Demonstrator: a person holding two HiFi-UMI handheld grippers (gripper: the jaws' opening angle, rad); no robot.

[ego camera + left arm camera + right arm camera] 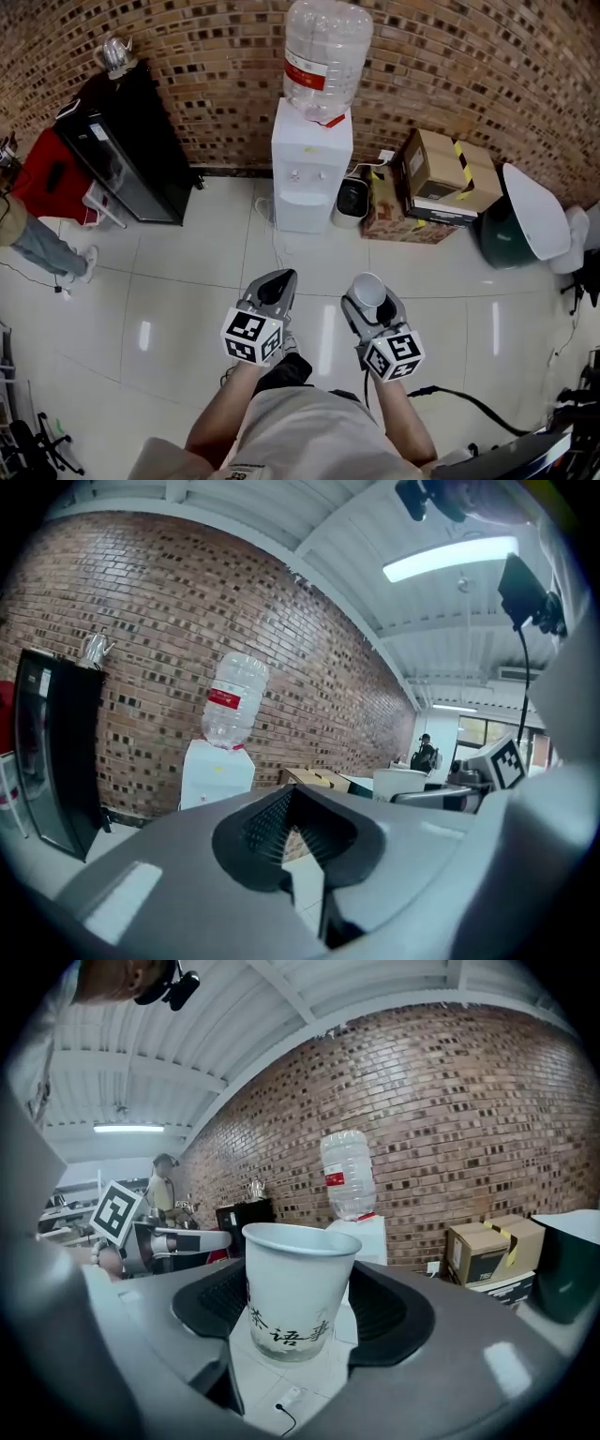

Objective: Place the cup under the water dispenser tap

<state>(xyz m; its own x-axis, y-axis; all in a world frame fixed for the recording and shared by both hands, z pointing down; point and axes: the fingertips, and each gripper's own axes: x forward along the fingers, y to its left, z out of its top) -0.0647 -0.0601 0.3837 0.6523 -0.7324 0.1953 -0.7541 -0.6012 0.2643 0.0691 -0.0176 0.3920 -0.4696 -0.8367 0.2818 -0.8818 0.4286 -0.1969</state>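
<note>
A white paper cup [298,1288] with dark printed characters stands upright between the pads of my right gripper [298,1312], which is shut on it. In the head view the cup [368,290] shows its open rim in the right gripper [367,298], held above the tiled floor. My left gripper [278,284] is level with it on the left, shut and holding nothing; its pads [267,822] meet at the tips. The white water dispenser [311,178] with a clear bottle [326,56] stands ahead against the brick wall, well apart from both grippers. It also shows as the dispenser [366,1237] behind the cup.
A black cabinet [122,141] stands left of the dispenser. A small black bin [352,199] and cardboard boxes [441,173] sit to its right, then a green bin with a white lid [520,220]. A person's legs [42,246] are at far left. A cable [469,401] lies on the floor.
</note>
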